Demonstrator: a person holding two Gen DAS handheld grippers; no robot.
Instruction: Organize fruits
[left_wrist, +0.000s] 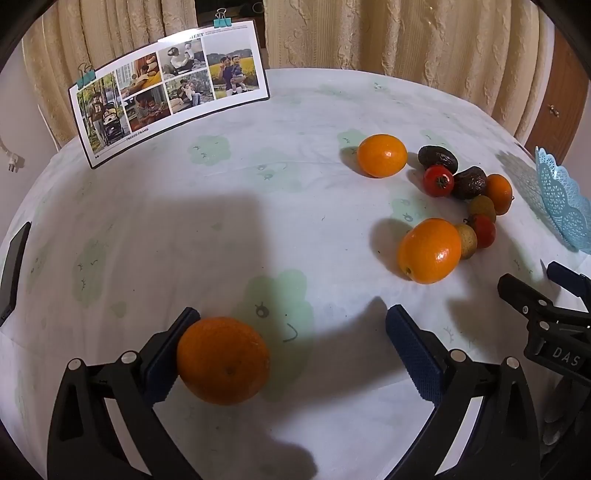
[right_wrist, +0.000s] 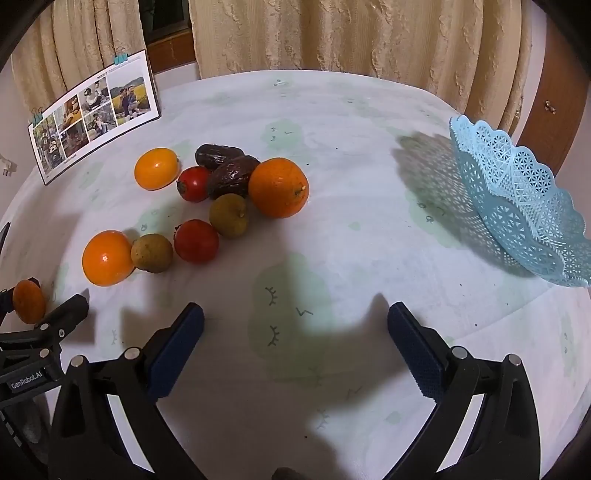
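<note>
My left gripper (left_wrist: 295, 347) is open; an orange (left_wrist: 223, 360) rests against its left pad, with the right pad well apart. This orange also shows in the right wrist view (right_wrist: 28, 301). My right gripper (right_wrist: 295, 345) is open and empty over bare tablecloth. A cluster of fruit lies on the table: oranges (right_wrist: 277, 187) (right_wrist: 107, 257) (right_wrist: 156, 168), red fruits (right_wrist: 196, 240) (right_wrist: 193, 184), brownish-green fruits (right_wrist: 228, 215) (right_wrist: 151, 253) and dark wrinkled fruits (right_wrist: 232, 176). A light blue lace basket (right_wrist: 517, 199) stands tilted at the right.
A photo card (left_wrist: 166, 85) with binder clips stands at the back left of the round table (left_wrist: 288, 122). Curtains (right_wrist: 332, 33) hang behind. A dark flat object (left_wrist: 13, 269) lies at the table's left edge. A wooden cabinet (right_wrist: 554, 92) is at the back right.
</note>
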